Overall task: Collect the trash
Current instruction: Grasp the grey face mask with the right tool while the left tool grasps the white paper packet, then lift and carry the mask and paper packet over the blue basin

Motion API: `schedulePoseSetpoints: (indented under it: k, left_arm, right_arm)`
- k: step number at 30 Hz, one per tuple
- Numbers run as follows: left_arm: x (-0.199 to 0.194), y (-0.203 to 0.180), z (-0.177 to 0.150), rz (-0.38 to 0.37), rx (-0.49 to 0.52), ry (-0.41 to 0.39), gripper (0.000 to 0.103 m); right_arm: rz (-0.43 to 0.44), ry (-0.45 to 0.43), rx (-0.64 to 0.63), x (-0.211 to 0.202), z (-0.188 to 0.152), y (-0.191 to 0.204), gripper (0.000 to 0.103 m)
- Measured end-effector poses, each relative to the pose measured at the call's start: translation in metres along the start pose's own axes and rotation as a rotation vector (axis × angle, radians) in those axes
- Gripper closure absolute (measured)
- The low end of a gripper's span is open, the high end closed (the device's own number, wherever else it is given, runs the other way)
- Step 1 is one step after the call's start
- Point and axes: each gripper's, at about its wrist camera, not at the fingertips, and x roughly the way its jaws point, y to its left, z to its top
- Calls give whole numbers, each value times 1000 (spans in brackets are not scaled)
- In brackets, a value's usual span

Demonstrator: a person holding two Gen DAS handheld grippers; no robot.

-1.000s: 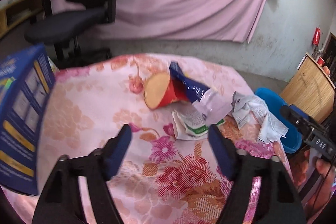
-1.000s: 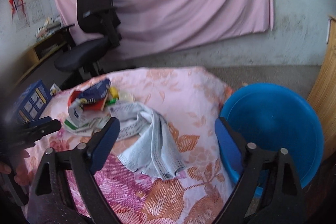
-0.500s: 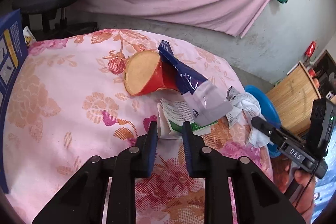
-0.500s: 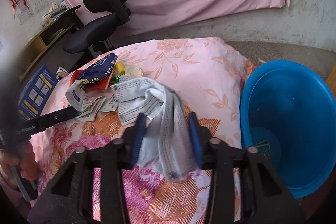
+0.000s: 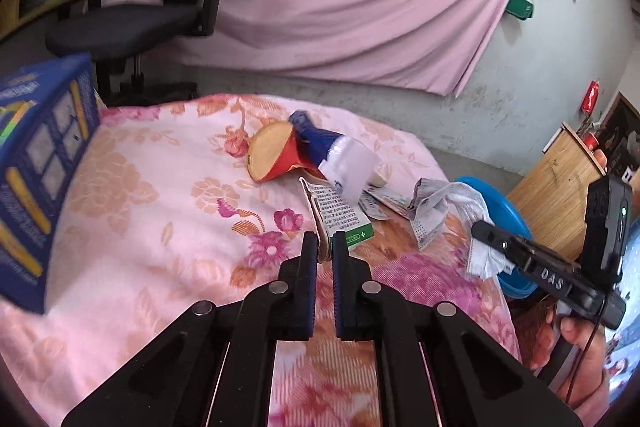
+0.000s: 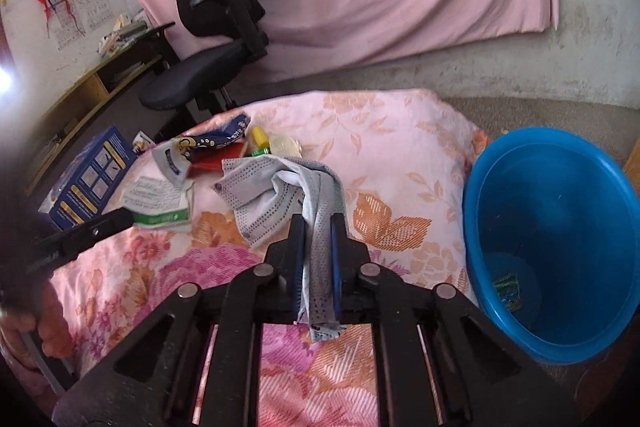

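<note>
The grey perforated cloth (image 6: 280, 191) is clamped in the right gripper (image 6: 316, 239), trailing ahead over the floral surface (image 6: 400, 155), while the left gripper (image 5: 325, 247) pinches the green-and-white paper packet (image 5: 340, 215) just ahead of it. Both pieces look grasped, so the next move is probably carrying them to the blue bucket (image 6: 560, 227) right of the right gripper. Its far side is cut off, and the small scraps at its bottom are hard to identify.
</note>
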Motion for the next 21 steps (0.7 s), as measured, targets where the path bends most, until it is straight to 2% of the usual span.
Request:
schedulePoseSetpoints:
  k: [8,11,16,21]
  left_arm:
    - [-39,-38,-31,37,147,-193,99]
    - [-45,-47,-36,45,172,-240,99]
    - [-46,-56,-28,48,207,-288,99]
    - [-56,-73,-13,32,259,-378,99]
  right_arm:
    - [24,-148,15,-32,-6,7,68]
    - [13,-221,8,-47,-6,11,68]
    - [35,-366,2,-75,-5,13,68]
    - [16,-522,-11,-101,-4,12,68]
